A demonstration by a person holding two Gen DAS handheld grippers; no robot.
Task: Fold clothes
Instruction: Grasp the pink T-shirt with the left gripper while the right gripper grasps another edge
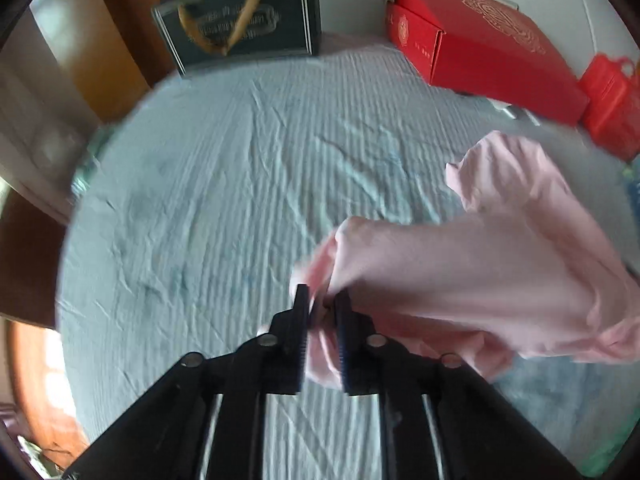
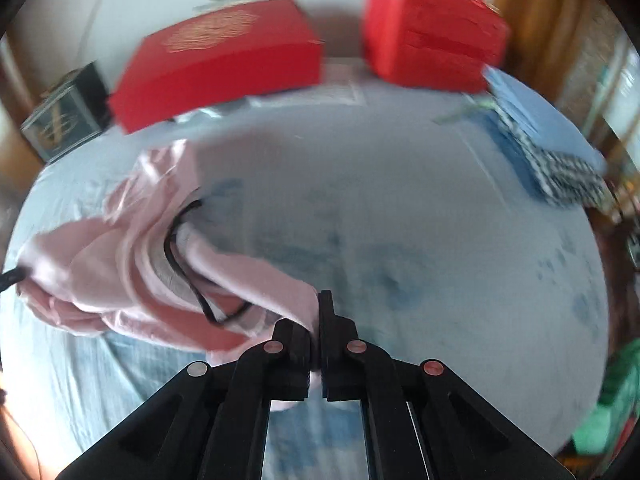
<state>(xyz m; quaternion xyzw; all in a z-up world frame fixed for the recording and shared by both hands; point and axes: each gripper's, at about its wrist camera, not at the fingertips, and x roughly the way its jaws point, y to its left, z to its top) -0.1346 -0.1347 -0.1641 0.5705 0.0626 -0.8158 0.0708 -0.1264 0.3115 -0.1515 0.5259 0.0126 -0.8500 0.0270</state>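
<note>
A pink garment (image 1: 480,264) hangs bunched above the pale blue cloth-covered round table (image 1: 224,184). My left gripper (image 1: 322,300) is shut on one end of it, with pink cloth pinched between the black fingers (image 1: 301,312). In the right wrist view the same pink garment (image 2: 120,264) stretches to the left, with a black-trimmed neck opening showing. My right gripper (image 2: 318,320) is shut on its other end. The left gripper's tip pokes in at the far left edge of that view. Both views are motion-blurred.
A red flat box (image 1: 480,48), a red handled case (image 2: 432,36) and a dark framed plaque (image 1: 244,20) stand at the table's back. Folded blue and checked cloths (image 2: 548,144) lie at the right edge. Something green (image 2: 612,400) sits at lower right.
</note>
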